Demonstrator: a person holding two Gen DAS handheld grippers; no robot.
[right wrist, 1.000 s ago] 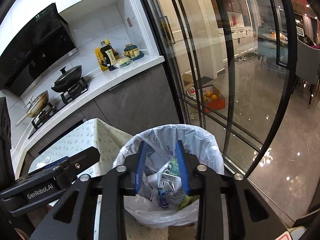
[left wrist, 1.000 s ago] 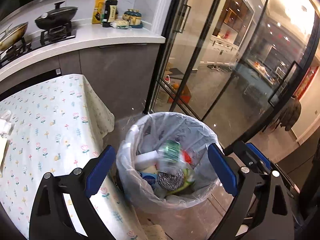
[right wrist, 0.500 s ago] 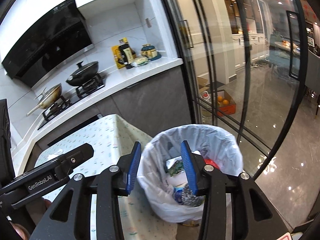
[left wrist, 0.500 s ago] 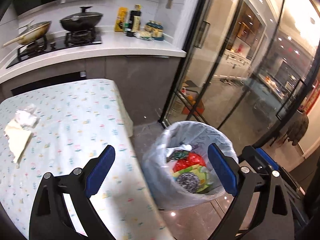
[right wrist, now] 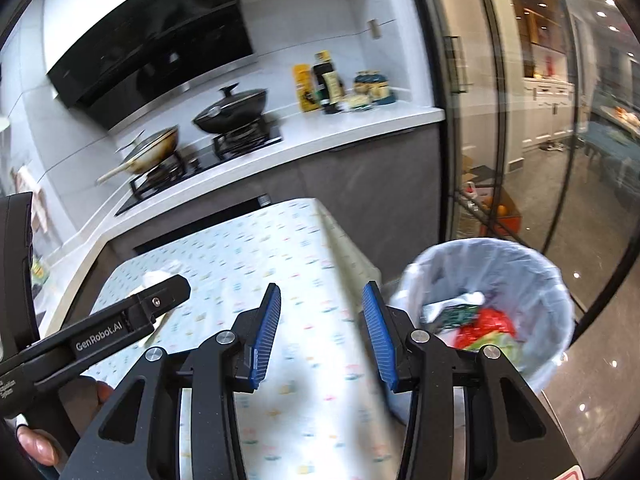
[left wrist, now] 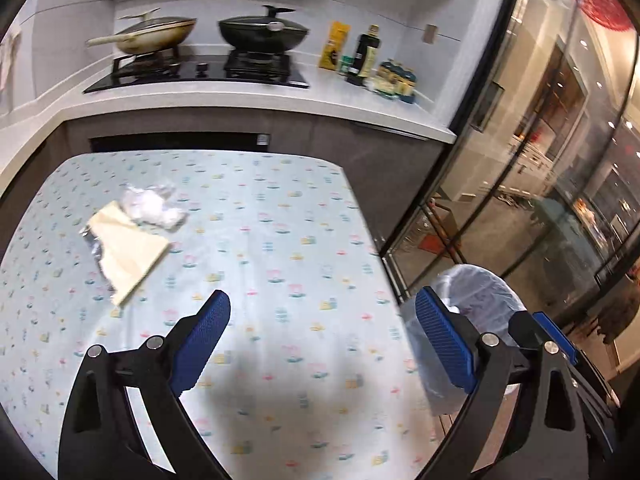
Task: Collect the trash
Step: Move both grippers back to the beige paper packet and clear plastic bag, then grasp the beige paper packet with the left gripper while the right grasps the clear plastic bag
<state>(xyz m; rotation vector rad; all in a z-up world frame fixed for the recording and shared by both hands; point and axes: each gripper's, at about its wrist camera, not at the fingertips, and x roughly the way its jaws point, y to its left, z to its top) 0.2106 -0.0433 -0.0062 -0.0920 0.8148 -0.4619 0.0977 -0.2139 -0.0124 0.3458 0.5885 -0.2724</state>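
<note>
A cream paper scrap (left wrist: 127, 251) and a crumpled clear plastic wrapper (left wrist: 154, 206) lie on the floral tablecloth (left wrist: 280, 248) at the left, touching. The white-lined trash bin (right wrist: 516, 264) stands on the floor right of the table, holding red, green and white trash (right wrist: 480, 322); it also shows in the left wrist view (left wrist: 480, 292). My left gripper (left wrist: 322, 330) is open and empty above the table's near part. My right gripper (right wrist: 320, 320) is open and empty over the table's right edge, beside the bin.
A kitchen counter (left wrist: 256, 98) behind the table holds a stove with two pans (left wrist: 262, 34) and bottles (left wrist: 366, 58). Glass sliding doors (right wrist: 500, 120) stand right of the bin. The left gripper's body (right wrist: 100, 332) crosses the right wrist view at the left.
Both grippers swung left from above the bin to over the table. The right gripper's jaws opened wider. The paper and wrapper came into fuller view.
</note>
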